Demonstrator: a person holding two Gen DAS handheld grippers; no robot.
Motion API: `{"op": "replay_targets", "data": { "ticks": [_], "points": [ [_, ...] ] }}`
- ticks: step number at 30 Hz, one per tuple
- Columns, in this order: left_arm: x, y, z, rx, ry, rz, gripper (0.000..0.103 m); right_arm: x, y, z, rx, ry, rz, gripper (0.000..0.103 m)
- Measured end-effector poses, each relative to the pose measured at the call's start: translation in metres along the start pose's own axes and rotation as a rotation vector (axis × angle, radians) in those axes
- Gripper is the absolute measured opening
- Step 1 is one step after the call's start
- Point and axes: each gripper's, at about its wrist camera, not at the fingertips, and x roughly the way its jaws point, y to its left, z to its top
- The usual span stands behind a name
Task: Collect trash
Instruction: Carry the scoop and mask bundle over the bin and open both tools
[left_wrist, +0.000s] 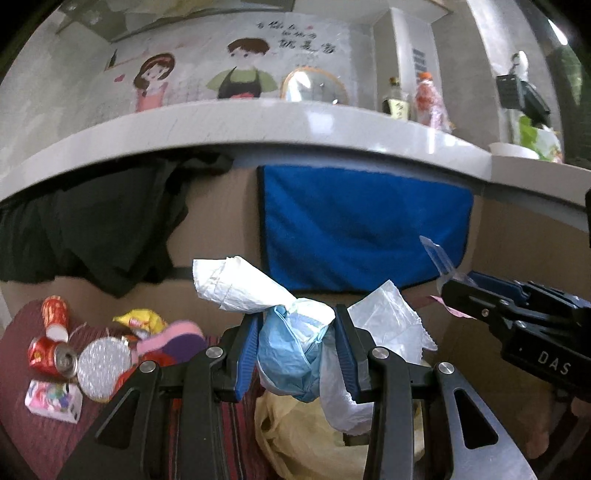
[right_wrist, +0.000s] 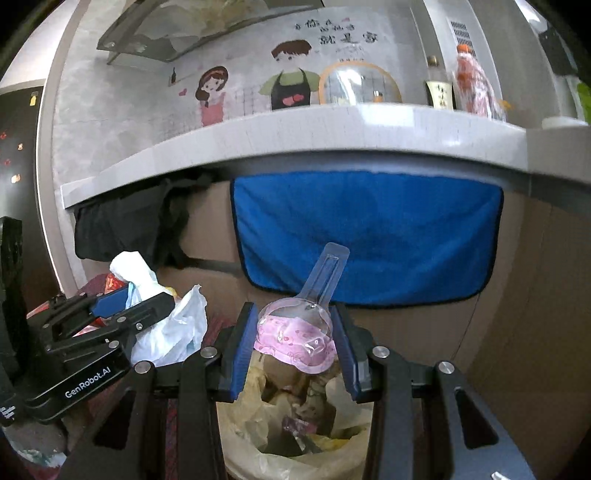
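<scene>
The right gripper (right_wrist: 295, 332) is closed on a clear plastic blister pack (right_wrist: 301, 332) with pink backing, held directly above the yellow-lined trash bin (right_wrist: 258, 439), apparently positioned for release. The left gripper (left_wrist: 297, 341) clamps a wad of blue and white plastic bags (left_wrist: 291, 350) beside the bin. Cans (left_wrist: 51, 350) and wrappers (left_wrist: 140, 321) lie on the red cloth (left_wrist: 22, 435), uncollected.

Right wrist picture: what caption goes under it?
Right gripper holds a clear plastic package above the yellow-lined trash bin.
</scene>
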Motion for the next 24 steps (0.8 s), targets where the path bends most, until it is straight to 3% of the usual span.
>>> {"op": "replay_targets", "data": {
  "ticks": [24],
  "points": [
    [0.050,0.007,-0.027,-0.058,0.143,0.009,0.040,0.039,-0.017,-0.030,0.064,0.083,0.012,0.038]
  ]
}}
